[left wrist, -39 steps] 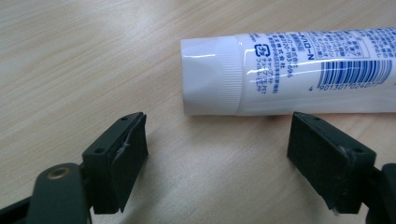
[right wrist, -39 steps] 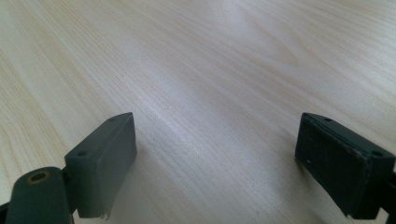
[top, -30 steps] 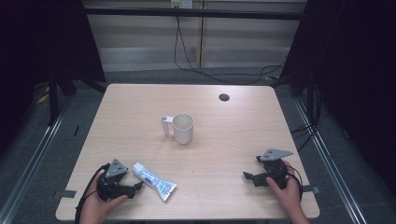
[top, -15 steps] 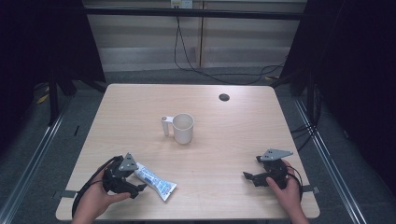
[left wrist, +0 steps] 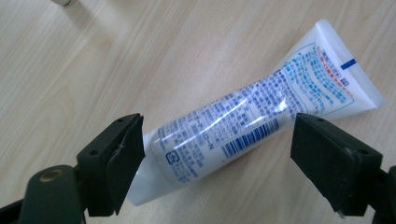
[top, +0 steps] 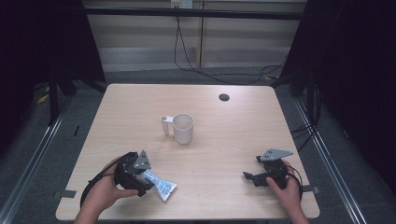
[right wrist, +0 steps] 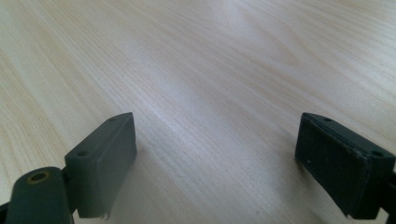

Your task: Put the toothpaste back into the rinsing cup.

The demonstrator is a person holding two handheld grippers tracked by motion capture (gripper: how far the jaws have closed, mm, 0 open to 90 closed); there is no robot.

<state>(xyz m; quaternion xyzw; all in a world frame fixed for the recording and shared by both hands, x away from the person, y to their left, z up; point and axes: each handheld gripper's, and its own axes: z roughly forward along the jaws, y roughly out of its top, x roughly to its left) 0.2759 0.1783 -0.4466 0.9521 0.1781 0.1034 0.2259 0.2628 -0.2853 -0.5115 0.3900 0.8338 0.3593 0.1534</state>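
Toothpaste tube [top: 159, 185] lies flat at the near left of the wooden table [top: 140, 121], white with blue print and a barcode. In the high view its long axis runs on a slant, from the far left under the left gripper [top: 140, 179] toward the near right, where its flat crimped tail points. In the left gripper view the tube [left wrist: 243, 126] crosses the frame diagonally, rounded shoulder end low beside the left-hand jaw and wide crimped end high at the right; the cap cannot be made out. The left gripper [left wrist: 217, 158] is spread wide, its two black jaws standing on either side of the tube, the left-hand pad just at or against the tube's shoulder and the other pad apart from it. A hand [top: 105, 193] holds this gripper from the near edge.

Farther off, near the table's middle, a white mug [top: 183, 128] stands upright with its handle to the left. A small dark round disc [top: 224, 97] sits toward the far right of the tabletop.

At the near right, the right gripper [top: 250, 176] rests low over bare wood, held by the other hand [top: 285, 189]; its own view shows the right gripper [right wrist: 215, 163] spread wide with nothing between the jaws.

Beyond the table are a grey floor, pale wall panels, hanging black cables [top: 187, 51] and dark curtains at both sides.
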